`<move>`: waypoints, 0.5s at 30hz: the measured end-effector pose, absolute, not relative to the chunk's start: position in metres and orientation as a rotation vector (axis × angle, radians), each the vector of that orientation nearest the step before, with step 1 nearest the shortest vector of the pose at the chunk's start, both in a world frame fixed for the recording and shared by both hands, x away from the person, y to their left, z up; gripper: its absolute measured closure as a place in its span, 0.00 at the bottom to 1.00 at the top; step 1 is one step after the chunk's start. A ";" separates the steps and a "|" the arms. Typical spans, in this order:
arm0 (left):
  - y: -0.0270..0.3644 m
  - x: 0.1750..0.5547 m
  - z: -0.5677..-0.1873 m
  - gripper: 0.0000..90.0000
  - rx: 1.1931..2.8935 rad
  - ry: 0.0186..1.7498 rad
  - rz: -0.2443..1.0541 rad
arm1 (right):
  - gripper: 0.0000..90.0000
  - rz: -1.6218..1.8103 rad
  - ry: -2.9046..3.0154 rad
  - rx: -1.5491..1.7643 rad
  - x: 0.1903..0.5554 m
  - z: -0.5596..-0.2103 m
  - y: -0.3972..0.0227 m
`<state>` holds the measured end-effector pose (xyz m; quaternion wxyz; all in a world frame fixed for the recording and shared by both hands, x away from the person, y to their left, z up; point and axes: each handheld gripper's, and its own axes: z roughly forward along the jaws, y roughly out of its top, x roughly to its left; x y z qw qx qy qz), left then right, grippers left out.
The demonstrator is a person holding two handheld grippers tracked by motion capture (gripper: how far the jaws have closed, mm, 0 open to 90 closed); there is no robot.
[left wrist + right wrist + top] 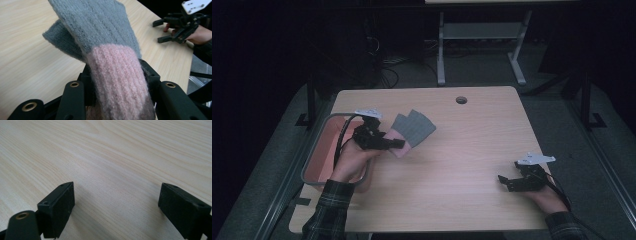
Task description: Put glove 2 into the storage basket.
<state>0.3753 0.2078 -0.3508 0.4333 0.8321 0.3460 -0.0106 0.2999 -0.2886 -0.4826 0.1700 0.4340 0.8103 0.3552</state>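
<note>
The left gripper (396,144) is clamped on a knitted sock (412,131), its two black jaws pressing the pink ribbed part from either side. In the left gripper view the sock (110,57) rises out from between the jaws, pink low down and grey above, with a second grey flap folded out behind it on the left. In the high view the sock fans away from the jaws over the wooden table (472,145), lifted off the surface, just to the right of the basket.

That basket (312,160), with a grey rim and a salmon-pink inside, sits at the table's left edge; the person's left hand (354,161) holding the gripper is above its right rim, and a plaid sleeve (328,212) comes in below it.

The right gripper (508,183) is well apart from the basket, near the table's right front corner, with its jaws spread wide and nothing between them. In the right gripper view bare table (112,157) lies between the jaw tips. The left gripper view shows this right gripper (165,31) far off, beyond the sock.

A small round hole (461,99) lies in the table's far side, well away from the basket.
</note>
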 end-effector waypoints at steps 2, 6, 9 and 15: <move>0.215 0.375 -0.349 0.63 2.073 0.873 -0.005 | 0.15 1.009 2.302 1.233 0.300 -0.483 -0.289; 0.231 0.375 -0.346 0.63 2.047 0.899 0.011 | 0.15 1.009 2.302 1.233 0.300 -0.483 -0.289; 0.243 0.375 -0.345 0.63 2.038 0.929 0.030 | 0.15 1.009 2.302 1.232 0.300 -0.483 -0.289; 0.262 0.376 -0.342 0.63 2.020 0.979 0.068 | 0.15 1.009 2.302 1.233 0.300 -0.483 -0.289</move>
